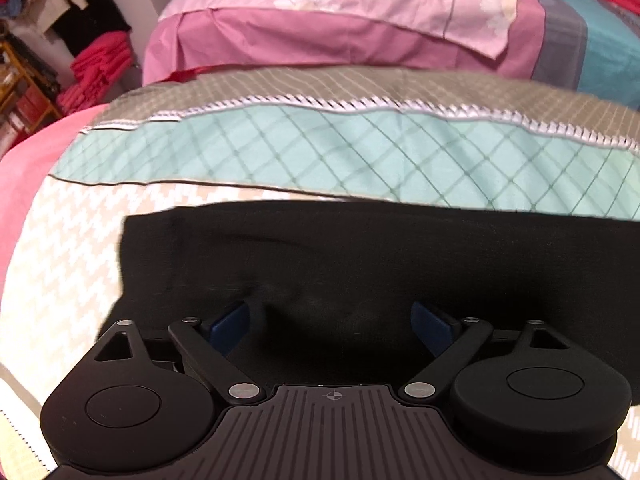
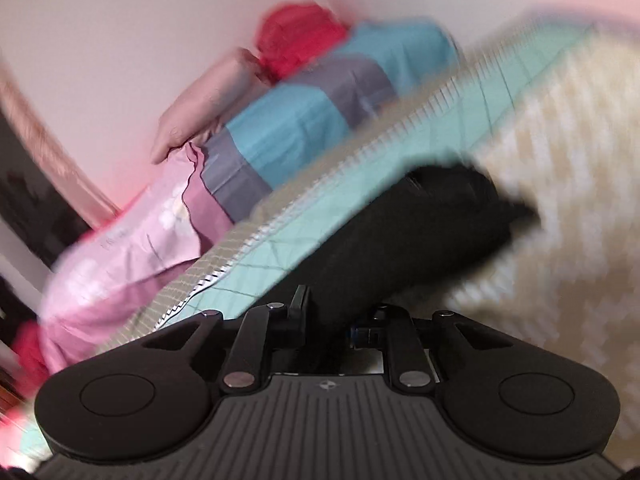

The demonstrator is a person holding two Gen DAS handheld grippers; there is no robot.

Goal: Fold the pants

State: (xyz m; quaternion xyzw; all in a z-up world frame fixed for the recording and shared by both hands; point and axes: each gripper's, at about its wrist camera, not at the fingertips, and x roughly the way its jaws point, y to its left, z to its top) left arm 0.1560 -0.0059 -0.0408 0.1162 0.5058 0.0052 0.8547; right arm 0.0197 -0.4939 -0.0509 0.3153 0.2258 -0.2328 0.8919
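1. Black pants (image 1: 360,256) are lying on the patterned bedspread (image 1: 72,248), just below its teal band.
2. Left gripper (image 1: 335,320) is hovering over the pants, blue fingers (image 1: 232,320) standing wide apart and gripping nothing.
3. Right gripper (image 2: 340,320) is pinching the pants' edge (image 2: 400,240), jaws nearly closed on the fabric; view is blurred.

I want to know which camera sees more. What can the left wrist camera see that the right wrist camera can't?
Only the left wrist view shows the left gripper, its blue fingers spread wide over the cloth, and a shelf of red folded clothes at the far left.

Only the right wrist view shows the right gripper, its fingers drawn close together on the cloth, and a bare wall. This view is blurred.

Both show the black pants on the patterned bedspread, the pink pillow and the blue-and-grey striped bedding.
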